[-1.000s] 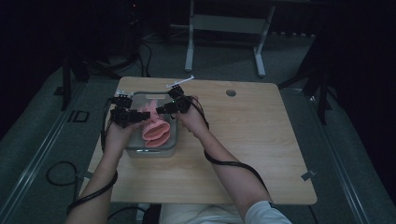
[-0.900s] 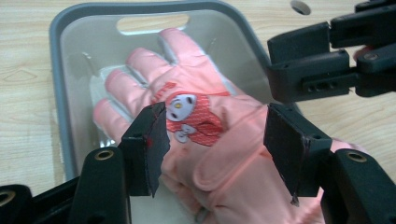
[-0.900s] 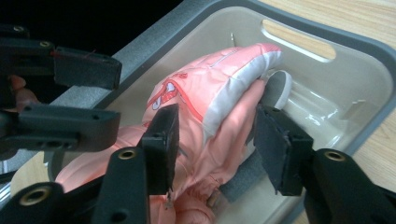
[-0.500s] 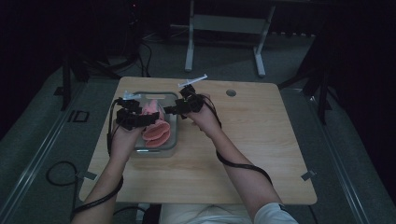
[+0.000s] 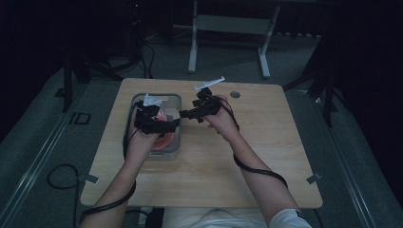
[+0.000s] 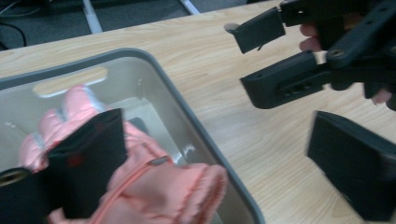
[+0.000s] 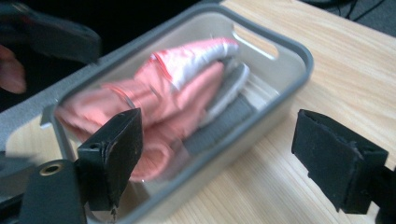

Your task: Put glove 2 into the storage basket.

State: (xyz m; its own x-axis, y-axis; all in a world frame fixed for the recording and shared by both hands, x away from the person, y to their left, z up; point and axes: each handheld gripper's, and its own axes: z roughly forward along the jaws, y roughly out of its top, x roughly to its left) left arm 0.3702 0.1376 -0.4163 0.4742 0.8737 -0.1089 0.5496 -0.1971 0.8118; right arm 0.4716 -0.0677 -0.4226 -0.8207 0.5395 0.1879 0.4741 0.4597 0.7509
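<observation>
A clear plastic bin with a grey rim stands on the left half of the wooden table. Pink gloves lie in it, with something grey beside them. My left gripper hovers over the bin's right side; its jaws have just been opening and stand wide, the glove below them untouched. My right gripper hangs just right of the bin, jaws likewise just opened, nothing between them. It also appears ahead in the left gripper view.
A small round grommet sits in the table's far edge. Bare wood stretches right of the bin and toward the front edge. Beyond the table stands a metal frame; cables lie on the floor at the left.
Both grippers opened and let go of the pink glove, which now lies in the bin. Both hands drifted to the right, the right one clearing the bin's rim.
</observation>
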